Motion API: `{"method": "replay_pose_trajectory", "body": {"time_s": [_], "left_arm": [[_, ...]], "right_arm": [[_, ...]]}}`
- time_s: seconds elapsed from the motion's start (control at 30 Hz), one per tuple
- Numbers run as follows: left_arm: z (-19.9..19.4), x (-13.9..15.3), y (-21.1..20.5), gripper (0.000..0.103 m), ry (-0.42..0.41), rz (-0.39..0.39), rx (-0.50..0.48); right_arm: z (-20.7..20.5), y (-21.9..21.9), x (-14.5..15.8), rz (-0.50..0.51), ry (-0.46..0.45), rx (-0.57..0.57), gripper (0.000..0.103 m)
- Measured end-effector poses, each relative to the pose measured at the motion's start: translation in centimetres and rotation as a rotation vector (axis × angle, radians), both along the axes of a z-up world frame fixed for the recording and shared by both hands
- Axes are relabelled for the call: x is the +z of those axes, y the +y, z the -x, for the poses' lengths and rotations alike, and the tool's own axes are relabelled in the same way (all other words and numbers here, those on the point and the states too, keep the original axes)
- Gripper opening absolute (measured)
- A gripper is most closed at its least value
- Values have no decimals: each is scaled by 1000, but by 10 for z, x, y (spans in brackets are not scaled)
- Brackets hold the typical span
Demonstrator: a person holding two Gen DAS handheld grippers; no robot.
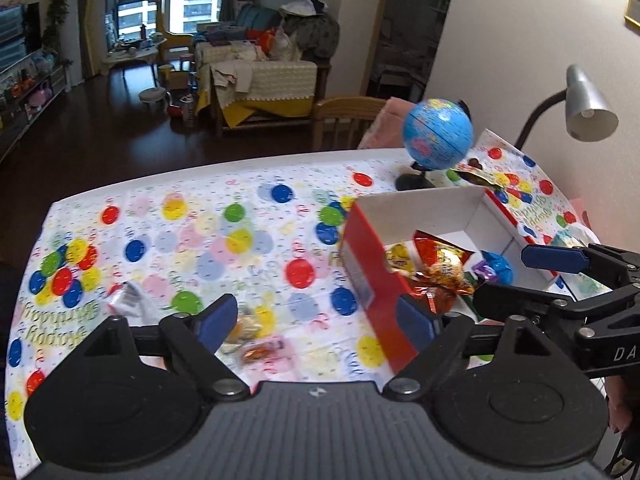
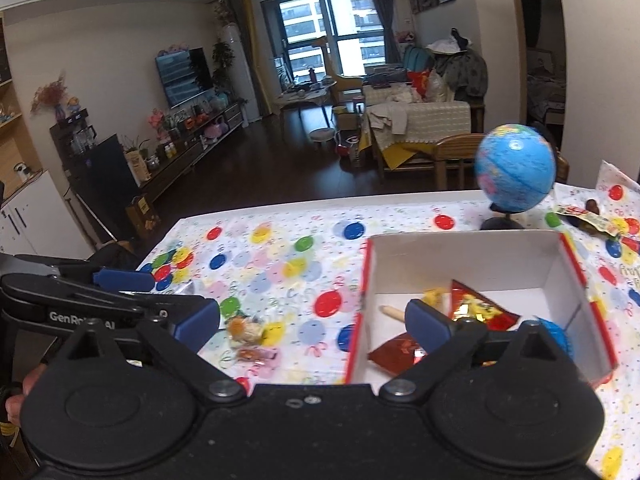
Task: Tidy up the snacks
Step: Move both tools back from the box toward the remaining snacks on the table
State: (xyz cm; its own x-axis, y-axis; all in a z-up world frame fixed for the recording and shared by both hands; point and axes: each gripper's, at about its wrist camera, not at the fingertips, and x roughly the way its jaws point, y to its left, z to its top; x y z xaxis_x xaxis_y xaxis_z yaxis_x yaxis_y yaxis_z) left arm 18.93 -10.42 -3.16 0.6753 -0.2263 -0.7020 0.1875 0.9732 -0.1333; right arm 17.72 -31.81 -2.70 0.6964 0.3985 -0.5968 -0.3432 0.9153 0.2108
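A red-sided box with a white inside (image 1: 370, 264) (image 2: 472, 256) stands on the table's right part and holds several wrapped snacks: a red-gold packet (image 1: 438, 252) (image 2: 478, 308), a blue one (image 1: 498, 268) and others. Loose snacks lie on the cloth left of the box: a yellow-orange one (image 2: 244, 328) (image 1: 246, 326), a small orange one (image 2: 256, 355) (image 1: 260, 351) and a silver wrapper (image 1: 128, 300). My left gripper (image 1: 316, 320) is open and empty above the loose snacks. My right gripper (image 2: 312, 320) is open and empty at the box's near left corner.
The table wears a balloon-print cloth (image 1: 224, 232). A blue globe (image 1: 438, 138) (image 2: 514, 168) stands behind the box. More snack packets (image 2: 592, 220) lie at the far right. A grey desk lamp (image 1: 586, 104) leans over the right edge. A wooden chair (image 1: 348, 120) is behind the table.
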Motion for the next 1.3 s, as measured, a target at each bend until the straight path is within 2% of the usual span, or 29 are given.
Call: {"method": "replay_pose_trajectory", "body": {"time_s": [0.13,0.2,0.3,0.8,0.93,1.3], "left_arm": [[5,-4,27,90,5,18,26],[9,-7,41,103,-5,19,41],[14,-13,58,103,-19,4,65],[9,-77,115,103,68,-29,183],[2,-97,123,103,107,-39,201],[-23,-146,138,103,224,-46,259]], "right_arm": [[1,20,-4,-12,7,17,102],[0,30,-7,-17,12,22,103],[-1,43,-13,-22,20,28,103],[-25,102,-67,41,124,57,102],[-34,116,-84,79,144,87,99],[-67,145,-133,231,196,209,78]]}}
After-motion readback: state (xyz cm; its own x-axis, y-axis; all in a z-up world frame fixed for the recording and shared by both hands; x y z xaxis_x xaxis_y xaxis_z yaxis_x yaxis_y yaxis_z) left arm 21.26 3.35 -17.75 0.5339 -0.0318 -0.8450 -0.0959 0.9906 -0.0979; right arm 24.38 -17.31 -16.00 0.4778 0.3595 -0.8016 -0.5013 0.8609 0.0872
